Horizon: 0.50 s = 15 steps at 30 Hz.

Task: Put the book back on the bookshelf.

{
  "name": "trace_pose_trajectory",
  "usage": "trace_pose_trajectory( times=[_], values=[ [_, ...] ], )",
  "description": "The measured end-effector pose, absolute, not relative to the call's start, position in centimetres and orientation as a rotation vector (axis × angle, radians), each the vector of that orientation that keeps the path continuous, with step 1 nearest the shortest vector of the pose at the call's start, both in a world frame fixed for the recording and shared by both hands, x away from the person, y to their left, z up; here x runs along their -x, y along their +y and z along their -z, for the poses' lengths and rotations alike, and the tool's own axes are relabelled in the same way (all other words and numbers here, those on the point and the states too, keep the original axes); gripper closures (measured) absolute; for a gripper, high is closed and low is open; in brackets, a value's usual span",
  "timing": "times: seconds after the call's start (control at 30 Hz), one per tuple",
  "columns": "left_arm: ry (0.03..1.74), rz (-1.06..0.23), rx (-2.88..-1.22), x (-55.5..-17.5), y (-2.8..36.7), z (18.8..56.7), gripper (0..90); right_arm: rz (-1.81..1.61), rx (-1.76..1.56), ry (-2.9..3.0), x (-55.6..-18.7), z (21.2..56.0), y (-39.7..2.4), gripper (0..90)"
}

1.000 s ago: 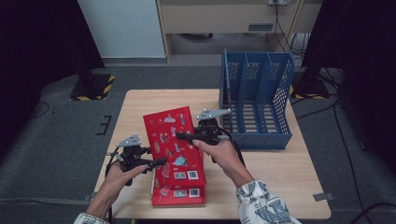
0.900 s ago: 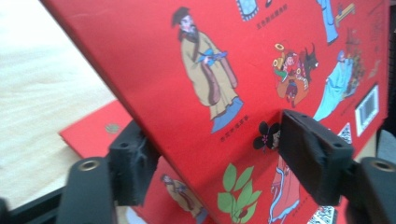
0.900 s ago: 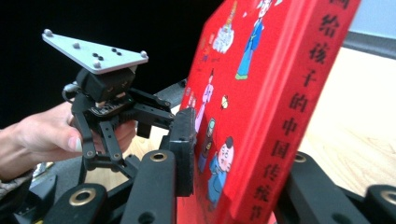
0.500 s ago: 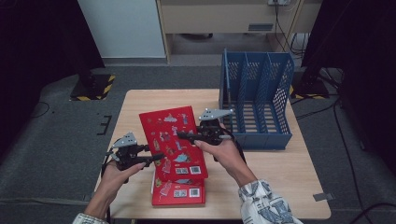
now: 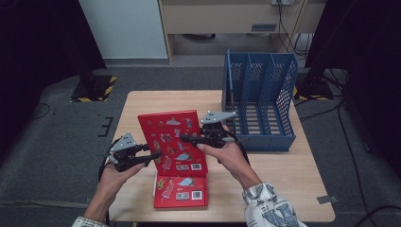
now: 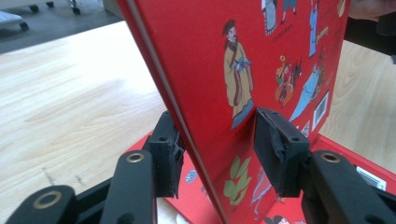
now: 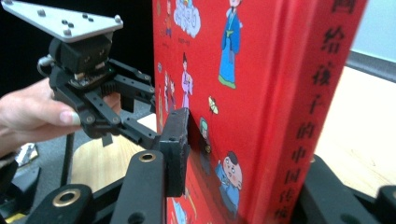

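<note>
In the high view, a person is standing 1 red book up on edge near the middle of the wooden table, its illustrated cover tilted toward the camera. A second red book is lying flat on the table just below it, near the front edge. The left gripper is reaching in from the left and meeting the raised book at its lower left edge. The right gripper is coming in from the right, its jaws lying across the cover. A blue file rack with 3 open slots is sitting at the back right of the table, just beside the right hand.

In the left gripper view, the raised red book is passing between the 2 black jaws. The left-hand pad is lying against the book's back face, while the right-hand pad is standing slightly clear of the picture cover; these jaws have just been closing around the book, and a firm pinch is not showing. The flat book is lying beneath.

In the right gripper view, the raised book is filling the gap between the jaws, spine toward the camera. The near pad is sitting off the cover; these jaws have just been opening, with the book between them. The left gripper is showing beyond, at the book's far edge.
</note>
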<state>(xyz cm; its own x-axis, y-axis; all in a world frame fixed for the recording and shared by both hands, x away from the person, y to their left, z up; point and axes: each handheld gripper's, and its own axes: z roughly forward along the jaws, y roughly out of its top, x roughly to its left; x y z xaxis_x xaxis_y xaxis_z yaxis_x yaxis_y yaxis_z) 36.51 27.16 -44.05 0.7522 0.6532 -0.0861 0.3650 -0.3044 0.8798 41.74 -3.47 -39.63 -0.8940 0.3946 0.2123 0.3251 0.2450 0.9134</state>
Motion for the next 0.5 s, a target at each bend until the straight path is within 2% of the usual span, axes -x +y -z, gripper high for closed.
trace_pose_trajectory(
  times=[0.5],
  values=[
    [0.755, -0.397, -1.942, -36.2, 27.4, 43.7, 55.1, -1.739, -0.65, 2.431, -41.3, 40.7, -3.8, 61.9]
  ],
)
